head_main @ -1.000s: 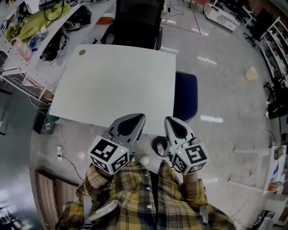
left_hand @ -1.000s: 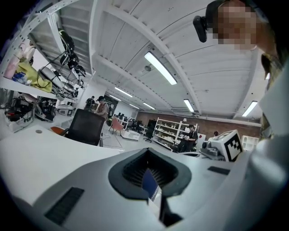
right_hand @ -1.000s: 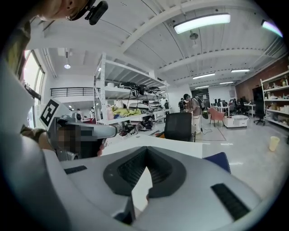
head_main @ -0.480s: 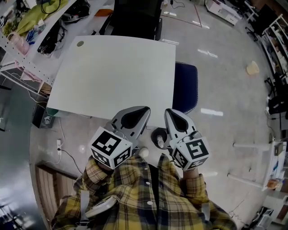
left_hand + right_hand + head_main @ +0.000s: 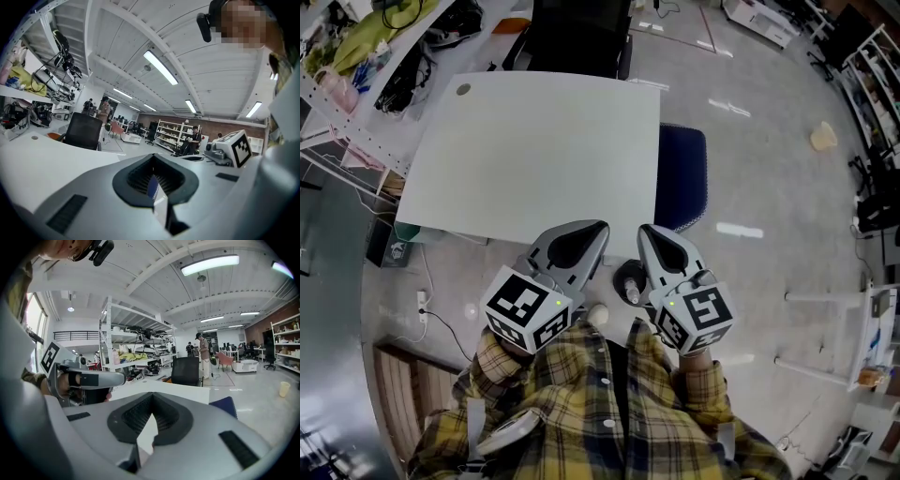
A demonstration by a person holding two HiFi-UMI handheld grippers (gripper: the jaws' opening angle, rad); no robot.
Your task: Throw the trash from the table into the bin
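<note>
The white table [image 5: 534, 159] lies bare in the head view; I see no trash on it. A dark blue bin [image 5: 684, 183] stands against its right edge and shows again as the bin [image 5: 226, 405] in the right gripper view. Both grippers hover side by side close to my chest, short of the table's near edge. My left gripper [image 5: 598, 228] is shut with nothing in it, its jaws meeting at the tip [image 5: 153, 158]. My right gripper [image 5: 645, 231] is shut and empty too [image 5: 151, 397].
A black office chair [image 5: 577, 37] stands at the table's far side. Cluttered shelves [image 5: 356, 56] run along the left. A round black base [image 5: 628, 278] sits on the floor between the grippers. A pale crumpled object [image 5: 823, 138] lies on the floor at far right.
My left gripper has edged a little forward and to the right, toward the right one. The right gripper has stayed put, and both remain shut.
</note>
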